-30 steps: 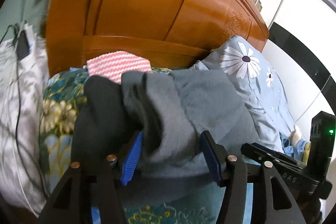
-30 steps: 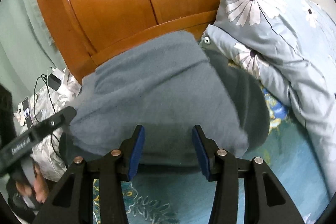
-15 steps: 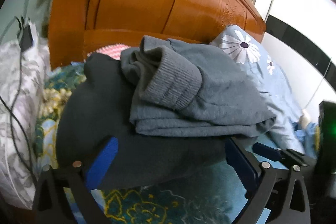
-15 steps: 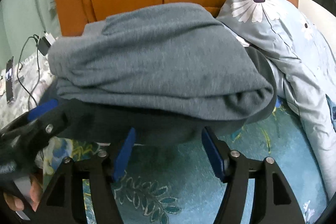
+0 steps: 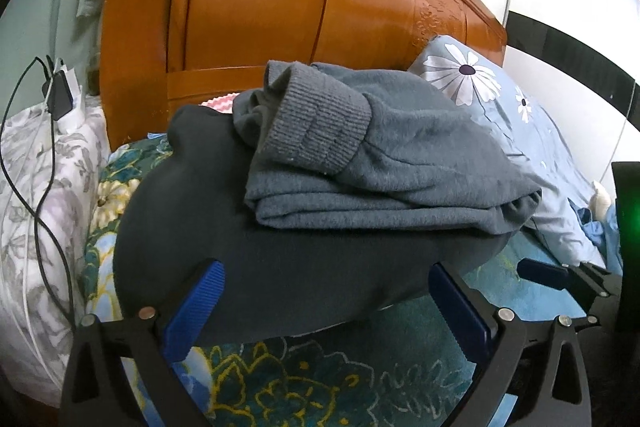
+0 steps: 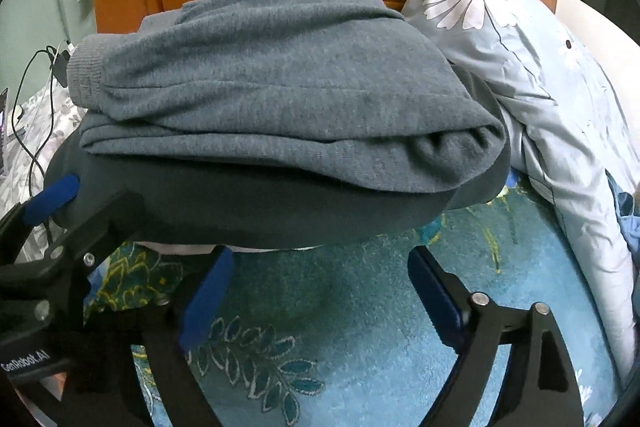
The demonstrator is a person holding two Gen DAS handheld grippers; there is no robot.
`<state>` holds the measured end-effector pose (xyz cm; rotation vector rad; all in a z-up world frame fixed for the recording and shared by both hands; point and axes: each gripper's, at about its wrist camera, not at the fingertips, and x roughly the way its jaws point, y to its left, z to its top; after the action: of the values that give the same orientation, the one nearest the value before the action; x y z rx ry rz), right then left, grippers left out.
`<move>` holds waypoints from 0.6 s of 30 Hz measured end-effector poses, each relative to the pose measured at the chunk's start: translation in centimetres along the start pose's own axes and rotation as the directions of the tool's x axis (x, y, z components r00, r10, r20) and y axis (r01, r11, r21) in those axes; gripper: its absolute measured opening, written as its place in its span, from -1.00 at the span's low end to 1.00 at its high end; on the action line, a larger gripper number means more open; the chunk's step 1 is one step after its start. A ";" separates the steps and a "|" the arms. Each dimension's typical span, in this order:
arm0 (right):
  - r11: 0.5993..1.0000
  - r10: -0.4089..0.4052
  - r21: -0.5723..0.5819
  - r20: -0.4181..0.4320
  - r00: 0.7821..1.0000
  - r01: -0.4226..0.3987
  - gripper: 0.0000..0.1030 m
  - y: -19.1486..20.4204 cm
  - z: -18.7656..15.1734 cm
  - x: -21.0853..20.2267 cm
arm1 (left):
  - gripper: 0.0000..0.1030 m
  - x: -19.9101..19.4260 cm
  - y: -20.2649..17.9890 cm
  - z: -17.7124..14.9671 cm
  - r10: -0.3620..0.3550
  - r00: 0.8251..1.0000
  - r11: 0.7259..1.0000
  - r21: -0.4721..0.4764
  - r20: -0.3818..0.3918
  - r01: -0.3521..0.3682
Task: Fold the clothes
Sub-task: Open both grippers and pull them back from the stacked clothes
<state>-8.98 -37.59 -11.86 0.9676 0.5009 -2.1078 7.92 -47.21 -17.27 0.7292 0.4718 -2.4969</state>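
Observation:
A folded grey-blue sweater (image 5: 400, 163) (image 6: 280, 99) lies on top of a folded dark garment (image 5: 240, 247) (image 6: 240, 211) on the bed. My left gripper (image 5: 326, 279) stands wide open at the near edge of the dark garment. The edge lies between its blue pads (image 5: 192, 311), which do not press on it. My right gripper (image 6: 320, 259) sits just in front of the stack, its jaws opening with only the blanket between them. The left gripper's pad (image 6: 52, 203) shows at the right view's left edge.
A teal floral blanket (image 6: 340, 307) covers the bed under the stack. A wooden headboard (image 5: 300, 7) rises behind. A light-blue daisy quilt (image 6: 540, 87) lies on the right. On the left, a white floral pillow (image 5: 32, 207) carries a charger and cables (image 5: 60, 95).
Both grippers let go of the grey sweater and spread their jaws. The sweater now rests on the dark garment, and both grippers have sunk and drawn back to its near edge.

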 end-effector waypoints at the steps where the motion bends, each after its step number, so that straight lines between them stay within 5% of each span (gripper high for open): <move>1: 1.000 -0.005 0.000 -0.001 1.000 0.005 0.76 0.0 0.0 0.1 | 1.00 0.0 0.0 0.0 -0.001 1.000 1.000 0.005 -0.001 0.001; 6: 1.000 -0.027 0.013 -0.001 1.000 0.027 1.00 -0.2 -0.2 0.3 | 1.00 -0.4 0.5 0.0 -0.031 1.000 0.999 -0.015 0.005 0.031; 13: 0.997 -0.080 0.016 0.007 0.997 0.080 1.00 -0.4 -0.5 0.5 | 1.00 -0.2 1.6 -0.1 -0.063 0.998 0.996 -0.065 -0.014 0.062; 18: 0.992 -0.124 0.028 0.011 0.992 0.124 1.00 -0.8 -0.8 0.5 | 1.00 -0.1 0.9 -0.6 -0.011 0.999 0.999 -0.033 -0.039 0.010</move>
<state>-9.44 -36.83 -12.69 0.9603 0.5395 -2.2357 8.74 -47.67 -17.85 0.7657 0.5304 -2.4826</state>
